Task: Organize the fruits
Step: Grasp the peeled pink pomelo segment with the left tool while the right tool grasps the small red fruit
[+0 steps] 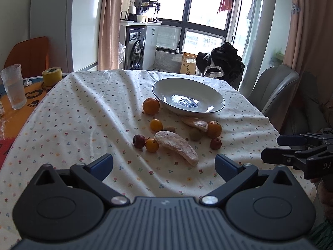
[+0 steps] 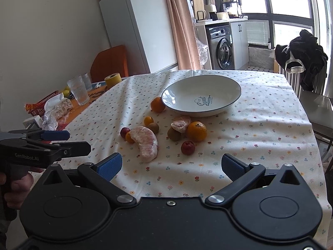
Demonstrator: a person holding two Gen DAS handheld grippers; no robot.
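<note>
Both claws hang open and empty over the near edge of the counter (image 2: 270, 125): the left claw (image 1: 164, 164) faces the fruit pile, the right claw (image 2: 171, 164) sits just beside it. Nothing is in the bowl (image 2: 229, 102) yet, which stands behind the scattered fruit.

The nearest piece, the big pomelo wedge (image 2: 145, 143), looks the riskiest (soft, peeled, curved). Pinch it hard and it could tear or leak; pinch it near a tip and it may swing and drop. It also touches a small orange (image 2: 129, 137), with a red fruit (image 2: 124, 132) just behind, so a wide approach could send those round ones rolling across the cloth (image 1: 83, 114).

The second wedge (image 2: 181, 124) leans against a kiwi (image 2: 173, 134) and the orange (image 2: 196, 131); lifting one may shift the others. The cloth is wrinkled, so a low finger could snag it and drag the bowl. With the claws this close together, reaching for one fruit at the same time risks a collision.
</note>
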